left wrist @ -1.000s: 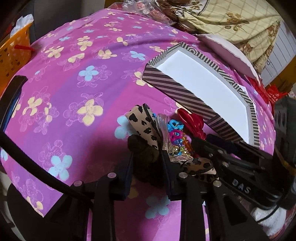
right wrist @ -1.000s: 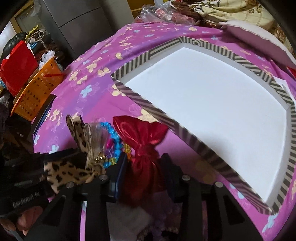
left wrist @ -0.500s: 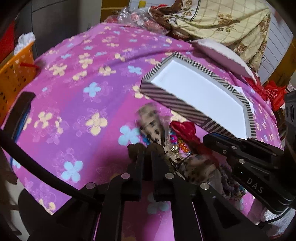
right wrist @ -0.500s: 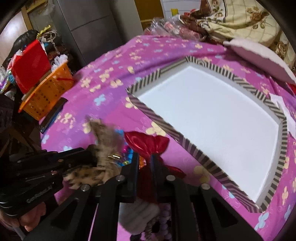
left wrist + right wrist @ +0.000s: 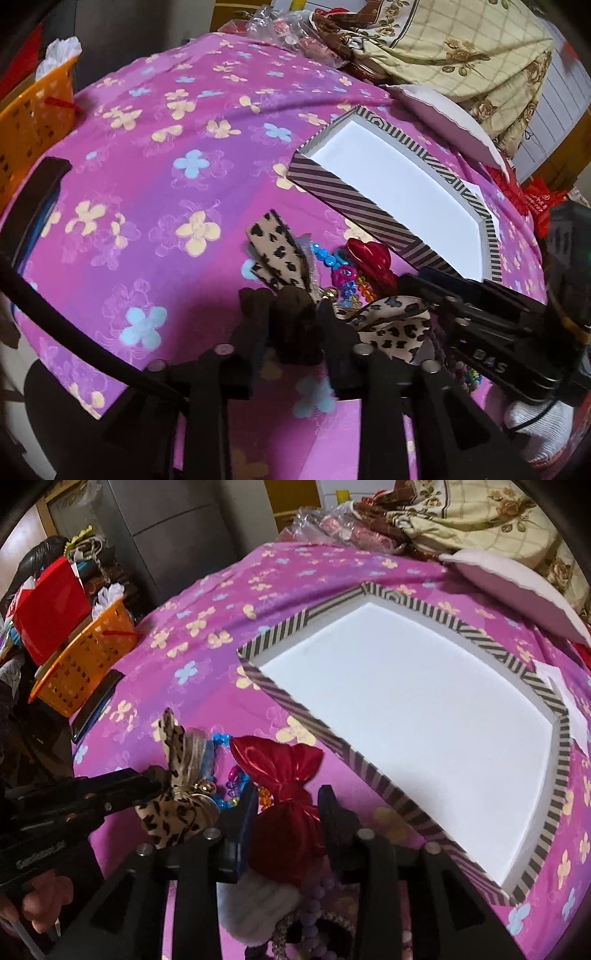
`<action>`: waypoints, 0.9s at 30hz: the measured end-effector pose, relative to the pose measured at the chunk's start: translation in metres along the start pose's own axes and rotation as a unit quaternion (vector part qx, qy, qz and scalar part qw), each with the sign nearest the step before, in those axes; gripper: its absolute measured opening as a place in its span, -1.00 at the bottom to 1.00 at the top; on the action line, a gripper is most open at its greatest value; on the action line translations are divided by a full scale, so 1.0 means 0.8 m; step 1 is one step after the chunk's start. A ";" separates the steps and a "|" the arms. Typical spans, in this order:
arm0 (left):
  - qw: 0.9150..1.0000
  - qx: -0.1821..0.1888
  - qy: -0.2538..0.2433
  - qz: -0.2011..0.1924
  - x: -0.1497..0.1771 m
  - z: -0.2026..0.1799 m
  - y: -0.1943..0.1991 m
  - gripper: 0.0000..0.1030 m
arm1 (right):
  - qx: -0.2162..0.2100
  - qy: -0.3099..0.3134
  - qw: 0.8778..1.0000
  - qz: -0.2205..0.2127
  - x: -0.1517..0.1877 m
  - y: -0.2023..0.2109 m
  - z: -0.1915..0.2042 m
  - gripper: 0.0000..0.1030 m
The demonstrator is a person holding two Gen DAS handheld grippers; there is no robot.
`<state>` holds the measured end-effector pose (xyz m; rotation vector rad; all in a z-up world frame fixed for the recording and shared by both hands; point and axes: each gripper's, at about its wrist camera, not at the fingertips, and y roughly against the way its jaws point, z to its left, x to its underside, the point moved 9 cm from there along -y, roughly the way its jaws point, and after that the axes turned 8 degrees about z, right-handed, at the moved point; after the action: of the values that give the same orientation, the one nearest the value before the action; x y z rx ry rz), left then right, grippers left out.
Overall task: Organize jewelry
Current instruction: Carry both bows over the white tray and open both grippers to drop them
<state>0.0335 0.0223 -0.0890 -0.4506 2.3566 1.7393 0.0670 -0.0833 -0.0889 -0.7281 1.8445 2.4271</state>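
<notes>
Left wrist view: left gripper sits at lower centre of the frame, fingers parted around the dark knot of a leopard-print bow. Whether the pads actually touch the knot cannot be read; the gap between them is not closed. One bow tail points up-left, the other lies to the right, under the right gripper entering from the right edge.

Just right of the bow: a cluster of coloured bead bracelets (blue, pink, orange), and touching them a red satin pouch. All lie on the purple floral cloth covering the bench.

Striped tray with a white interior stands upper right of the pile, near it but apart. An orange basket sits at the left edge.

Right wrist view: right gripper at lower centre, fingers spread on either side of the red satin pouch; the pouch body lies between them with visible slack on the right side, so not pinched. Left gripper comes in from the left edge at the leopard-print bow. Purple bead strands and a white fluffy item lie at the bottom of the frame below the pouch. Striped tray fills the right half.
</notes>
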 end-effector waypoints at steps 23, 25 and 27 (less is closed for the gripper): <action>0.999 0.032 -0.022 -0.019 -0.038 -0.005 0.024 -0.41 | -0.017 -0.001 0.998 -0.054 -0.034 0.051 0.003 -0.67; 0.999 0.036 -0.024 -0.027 -0.054 -0.012 0.032 -0.41 | -0.007 -0.004 0.998 -0.061 -0.043 0.059 -0.004 -0.67; 0.998 0.035 -0.030 -0.036 -0.070 -0.021 0.037 -0.41 | 0.007 -0.019 0.998 -0.067 -0.053 0.065 -0.020 -0.67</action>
<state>0.0768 0.0219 -0.0398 -0.4594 2.3215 1.6093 0.0959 -0.1023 -0.0291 -0.7726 1.7369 2.3273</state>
